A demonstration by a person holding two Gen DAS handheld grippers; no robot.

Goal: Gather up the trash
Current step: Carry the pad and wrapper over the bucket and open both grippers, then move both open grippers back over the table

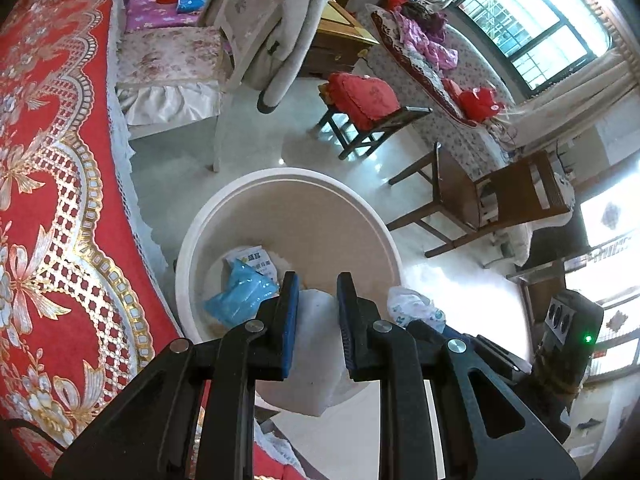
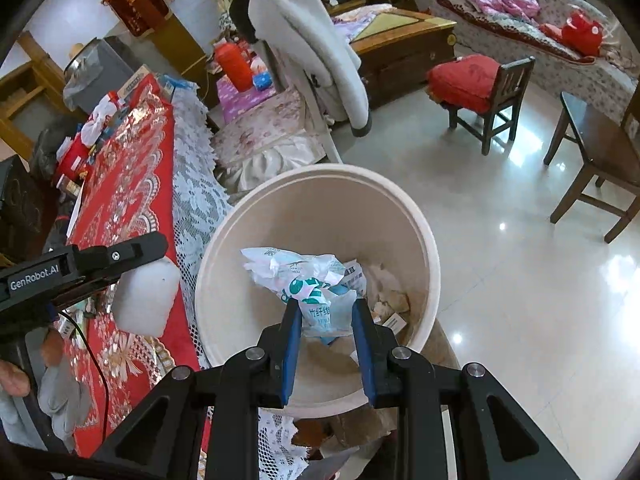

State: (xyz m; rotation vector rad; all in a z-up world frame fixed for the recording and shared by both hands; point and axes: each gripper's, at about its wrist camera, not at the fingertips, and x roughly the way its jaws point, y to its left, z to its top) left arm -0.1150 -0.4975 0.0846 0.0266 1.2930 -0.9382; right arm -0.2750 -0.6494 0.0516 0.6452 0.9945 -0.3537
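A cream round bin (image 1: 384, 236) (image 2: 428, 240) stands on the floor beside the red-clothed table. Inside lie a blue plastic wrapper (image 1: 240, 296) and paper scraps. My left gripper (image 1: 318, 292) is shut on a white foam block (image 1: 316, 340), held at the bin's near rim; the block also shows in the right wrist view (image 2: 144, 300), beside the bin over the table edge. My right gripper (image 2: 326, 312) is shut on a crumpled white-and-teal plastic wrapper (image 2: 304, 276), held over the bin's opening. That wrapper shows in the left wrist view (image 1: 416, 306) too.
The table with a red and gold cloth (image 2: 128, 184) and lace trim sits left of the bin, with clutter at its far end. A chair draped with a white coat (image 2: 304, 40), a small chair with a red cushion (image 2: 472, 84) and wooden stools (image 2: 600, 152) stand on the tiled floor.
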